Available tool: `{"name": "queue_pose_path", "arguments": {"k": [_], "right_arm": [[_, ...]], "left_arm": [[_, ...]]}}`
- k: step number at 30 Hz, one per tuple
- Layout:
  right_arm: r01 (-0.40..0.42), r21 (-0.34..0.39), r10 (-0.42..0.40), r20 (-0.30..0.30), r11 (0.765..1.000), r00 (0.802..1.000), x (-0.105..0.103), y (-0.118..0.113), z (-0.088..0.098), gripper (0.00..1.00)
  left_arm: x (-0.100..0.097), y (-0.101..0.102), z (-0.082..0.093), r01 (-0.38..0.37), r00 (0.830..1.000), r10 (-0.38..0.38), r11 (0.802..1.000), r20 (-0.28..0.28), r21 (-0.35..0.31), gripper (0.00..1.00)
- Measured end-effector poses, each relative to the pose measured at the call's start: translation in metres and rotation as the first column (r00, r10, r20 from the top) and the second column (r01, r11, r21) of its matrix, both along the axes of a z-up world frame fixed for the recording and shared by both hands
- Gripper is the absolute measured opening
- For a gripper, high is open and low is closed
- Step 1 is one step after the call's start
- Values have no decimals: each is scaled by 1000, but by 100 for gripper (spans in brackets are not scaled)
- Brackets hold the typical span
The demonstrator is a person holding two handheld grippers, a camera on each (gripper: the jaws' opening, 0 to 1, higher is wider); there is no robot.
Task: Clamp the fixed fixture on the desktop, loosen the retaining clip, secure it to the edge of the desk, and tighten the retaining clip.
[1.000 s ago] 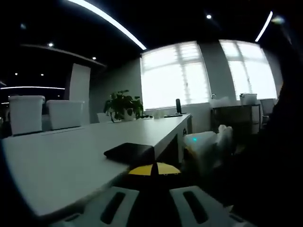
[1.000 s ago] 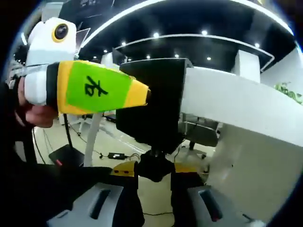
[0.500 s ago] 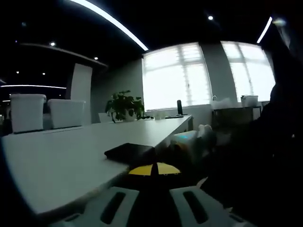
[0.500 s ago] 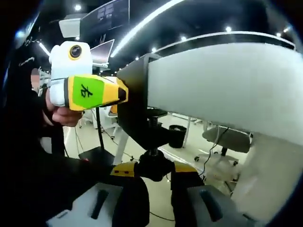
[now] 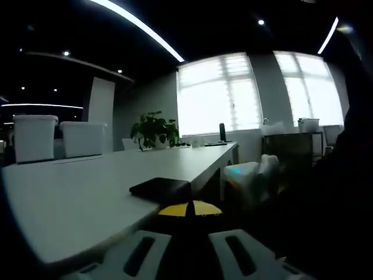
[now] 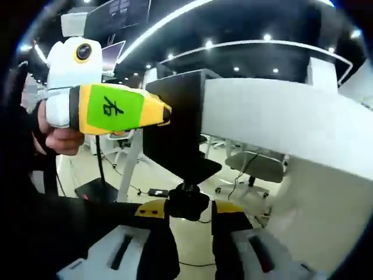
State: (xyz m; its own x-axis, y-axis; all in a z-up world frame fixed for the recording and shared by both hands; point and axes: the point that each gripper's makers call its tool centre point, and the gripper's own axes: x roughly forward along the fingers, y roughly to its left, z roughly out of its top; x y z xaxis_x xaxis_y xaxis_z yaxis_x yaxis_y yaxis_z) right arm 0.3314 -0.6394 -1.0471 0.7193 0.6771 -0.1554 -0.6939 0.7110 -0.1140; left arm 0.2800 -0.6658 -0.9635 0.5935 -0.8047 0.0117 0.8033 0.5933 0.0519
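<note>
the black clamp (image 6: 178, 134) sits over the edge of the white table (image 6: 303, 125), its top plate lying flat on the table surface (image 5: 161, 188) and its lower arm hanging under the edge. below the clamp, the black screw knob (image 6: 186, 204) sits between the jaws of the right tongs (image 6: 187, 217), which look closed on it. the left tongs (image 6: 163, 114), with a yellow and green body, reach the clamp's side, on the far side from the table slab; their tips seem to touch it, but i cannot tell whether they are closed on it or open. in the left gripper view those tongs (image 5: 187, 217) point along the table toward the clamp's top plate, and a dark gap hides what lies between the jaws. a potted plant (image 5: 155, 129) stands well beyond the clamp on the table.

the step in hand looks like securing the clamp to the table edge, with the screw about to be tightened. next, the right tongs probably need to turn the knob until the lower pad bites under the table, while the left tongs steady the clamp body.
</note>
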Motion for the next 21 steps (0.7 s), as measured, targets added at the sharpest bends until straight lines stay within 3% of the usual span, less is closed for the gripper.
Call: {"name": "queue_pose_path", "arguments": {"k": [1, 2, 4, 7, 9, 14, 16, 17, 21], "right_arm": [[50, 46, -50, -9, 998, 999, -2, -1, 1, 41], [114, 82, -109, -55, 990, 992, -4, -3, -2, 47], [183, 87, -176, -80, 979, 981, -8, -3, -6, 48], [283, 88, -277, -74, 955, 958, -16, -1, -6, 47], [322, 72, -321, -28, 944, 947, -17, 0, -2, 49], [338, 34, -338, -20, 941, 941, -4, 1, -1, 47], [353, 26, -352, -35, 935, 935, 1, -2, -4, 37], [358, 21, -357, -40, 933, 933, 2, -4, -5, 24], [365, 14, -364, -42, 931, 930, 2, -6, -7, 24]], "left_arm": [[1, 0, 0, 0, 1000, 0, 1000, -5, -4, 1], [1, 0, 0, 1, 1000, -1, 1000, -10, -9, 1], [1, 0, 0, 1, 1000, -1, 1000, -16, -14, 1], [1, 0, 0, 0, 1000, 0, 1000, -16, -13, 1], [1, 0, 0, 1, 1000, -1, 1000, -19, -16, 1], [1, 0, 0, 6, 1000, -6, 1000, -23, -23, 1], [1, 0, 0, 9, 1000, -10, 1000, -24, -23, 1], [1, 0, 0, 10, 1000, -11, 1000, -25, -23, 1], [0, 0, 1, 16, 1000, -17, 1000, -26, -24, 1]]}}
